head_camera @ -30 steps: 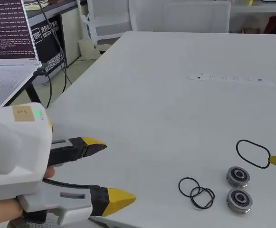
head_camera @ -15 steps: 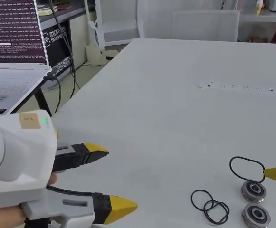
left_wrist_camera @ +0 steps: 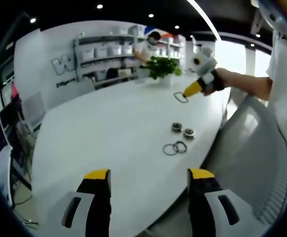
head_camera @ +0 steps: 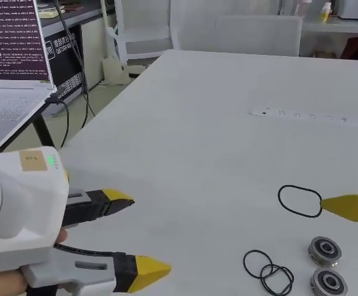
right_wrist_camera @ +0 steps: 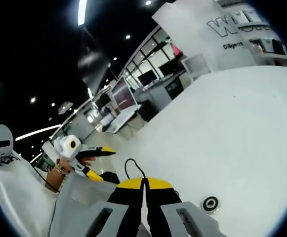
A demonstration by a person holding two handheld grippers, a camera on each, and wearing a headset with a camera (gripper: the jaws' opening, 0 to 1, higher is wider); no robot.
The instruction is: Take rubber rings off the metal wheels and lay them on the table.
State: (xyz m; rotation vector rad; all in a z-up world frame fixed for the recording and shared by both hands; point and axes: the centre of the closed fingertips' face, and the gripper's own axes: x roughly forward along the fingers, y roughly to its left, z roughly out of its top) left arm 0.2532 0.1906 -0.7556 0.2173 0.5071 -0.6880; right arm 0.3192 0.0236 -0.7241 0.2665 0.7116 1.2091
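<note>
rubber ring (head_camera: 299, 201), black and pulled into a loose oval, hangs from the tip of the right gripper (head_camera: 322, 205), clear of the table (head_camera: 215, 135). the right gripper's yellow-tipped jaws are pressed together on the ring's near edge; in the right gripper view the ring (right_wrist_camera: 133, 170) loops up from the closed tips (right_wrist_camera: 143, 182).

just below and to the right of it in the head view, two metal wheels (head_camera: 325, 250) (head_camera: 329, 282) lie flat on the table, close together but apart. whether they carry rings of their own cannot be told. to their left lie three loose rings (head_camera: 268, 270), two overlapping and one touching them. the left gripper view shows the wheels (left_wrist_camera: 177, 127) side by side, the loose rings (left_wrist_camera: 175, 147) nearer the table edge, and the right gripper (left_wrist_camera: 187, 93) holding its ring (left_wrist_camera: 181, 97) beyond them.

the left gripper (head_camera: 151, 234) hovers over the near left part of the table, well apart from the wheels, its jaws spread wide with nothing between them; its own view shows the same wide gap (left_wrist_camera: 148, 174).

farther off, a white power strip (head_camera: 299, 114) lies on the table, and a laptop (head_camera: 12, 61) stands open on a desk to the left.
</note>
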